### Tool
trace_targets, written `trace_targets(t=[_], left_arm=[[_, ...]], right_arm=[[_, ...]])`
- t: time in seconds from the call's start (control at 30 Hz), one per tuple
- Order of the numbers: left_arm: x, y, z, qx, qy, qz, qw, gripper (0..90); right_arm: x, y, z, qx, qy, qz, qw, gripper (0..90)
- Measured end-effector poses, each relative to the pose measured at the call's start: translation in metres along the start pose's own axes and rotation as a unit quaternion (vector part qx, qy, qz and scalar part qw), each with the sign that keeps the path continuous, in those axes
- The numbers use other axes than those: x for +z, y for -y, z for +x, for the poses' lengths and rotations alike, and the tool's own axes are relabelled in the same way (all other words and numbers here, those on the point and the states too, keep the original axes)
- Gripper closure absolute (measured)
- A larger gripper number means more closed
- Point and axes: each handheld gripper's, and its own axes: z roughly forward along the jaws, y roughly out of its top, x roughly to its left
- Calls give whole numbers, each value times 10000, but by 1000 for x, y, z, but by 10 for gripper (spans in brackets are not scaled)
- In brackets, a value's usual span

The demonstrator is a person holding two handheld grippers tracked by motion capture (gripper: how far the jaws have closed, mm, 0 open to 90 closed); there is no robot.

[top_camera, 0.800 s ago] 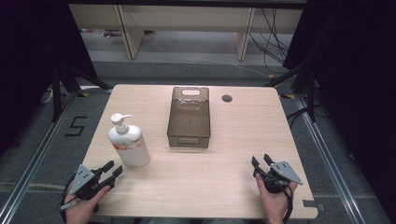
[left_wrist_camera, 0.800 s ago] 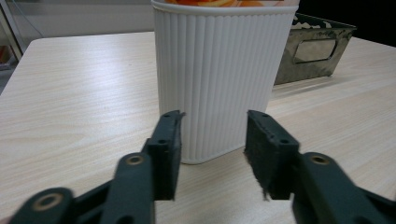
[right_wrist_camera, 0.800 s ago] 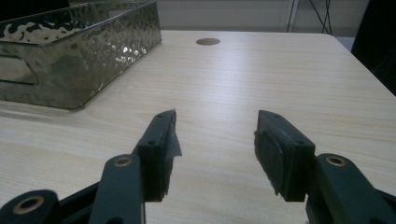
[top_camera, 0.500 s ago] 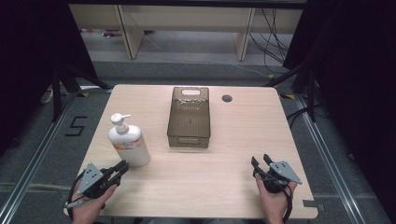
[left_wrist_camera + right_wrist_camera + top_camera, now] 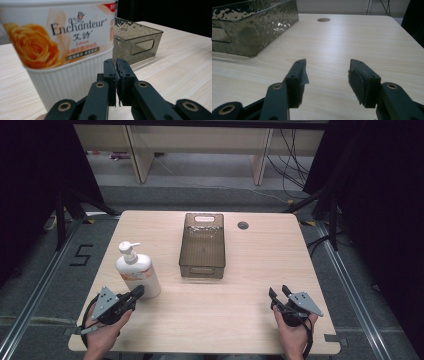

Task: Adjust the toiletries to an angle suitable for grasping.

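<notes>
Overhead, pale wooden table (image 5: 240,315), dark surroundings

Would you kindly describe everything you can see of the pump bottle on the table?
The pump bottle stands upright near the table's left front part, left of the brown bin and apart from it. It looks like white plastic, with a white pump head on top, a ribbed lower body, and an orange rose label reading "Enchanteur". The left gripper, jaws shut, sits right at its base; whether it touches cannot be told.
</notes>
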Motion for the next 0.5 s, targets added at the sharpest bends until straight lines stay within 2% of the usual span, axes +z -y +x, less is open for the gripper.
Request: trace_targets(t=[0.03,0.07,0.1,0.2,0.27,0.47,0.5], left_arm=[[-1,-2,0,23,-16,19,10000,857],[-2,-4,-1,24,-33,-18,10000,854],[-3,-6,-1,28,-41,-68,10000,855],[-5,-14,-1,55,-92,-168,9998,856],[-5,-18,-1,76,-112,-152,9998,858],[3,-20,0,67,-180,-136,9997,863],[3,-21,1,63,-213,-73,9997,864]], right_arm=[[0,0,-1,-53,25,-33,10000,485],[-1,0,2,145,5,16,9999,484],[0,0,0,-41,18,-36,10000,483],[0,0,0,-38,-3,-45,10000,482],[-2,-1,0,-47,10,79,10000,480],[-2,-1,0,-96,12,63,9999,475],[-1,0,0,-71,-45,12,10000,475]])
